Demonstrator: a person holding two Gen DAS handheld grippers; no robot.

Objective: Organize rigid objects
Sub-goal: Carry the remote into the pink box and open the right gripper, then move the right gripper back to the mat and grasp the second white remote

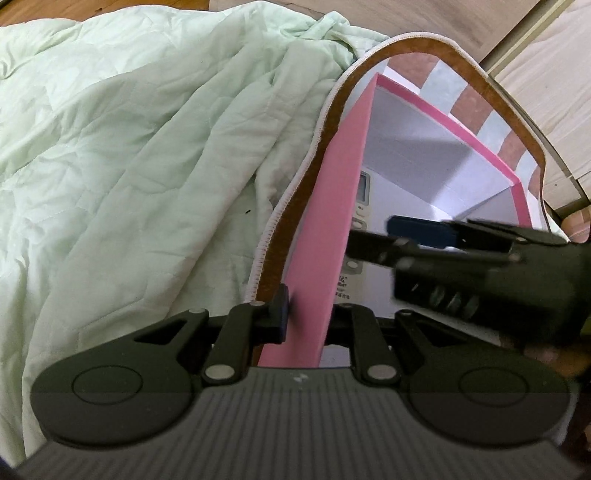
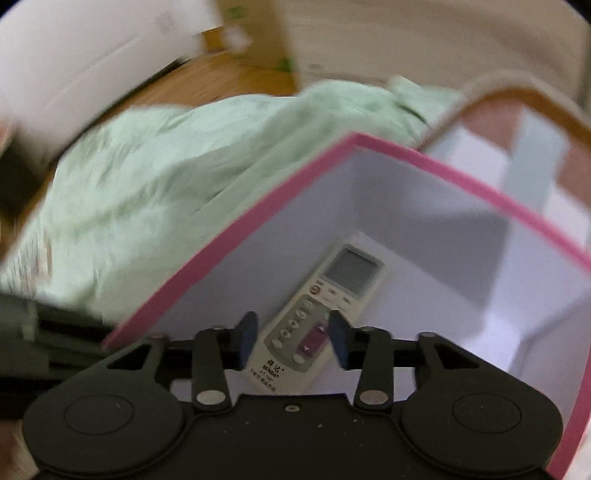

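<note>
A pink box with a white inside [image 1: 325,221] stands on the bed. My left gripper [image 1: 308,317] is shut on its near wall, one pad [image 1: 281,310] outside and the other hidden inside. A white remote control [image 2: 321,295] lies flat on the box floor [image 2: 424,295], and part of it [image 1: 364,192] shows past the wall in the left wrist view. My right gripper [image 2: 293,338] hangs open inside the box with its blue pads [image 2: 248,336] on either side of the remote's lower end, not pressing it. The left wrist view shows the right gripper [image 1: 371,234] reaching in from the right.
A crumpled pale green quilt [image 1: 147,147] fills the left side. A brown-edged mat [image 1: 332,107] curls up around the box. Wooden floor [image 2: 207,81], a cardboard box [image 2: 255,33] and pale wood furniture [image 1: 546,74] lie beyond the bed.
</note>
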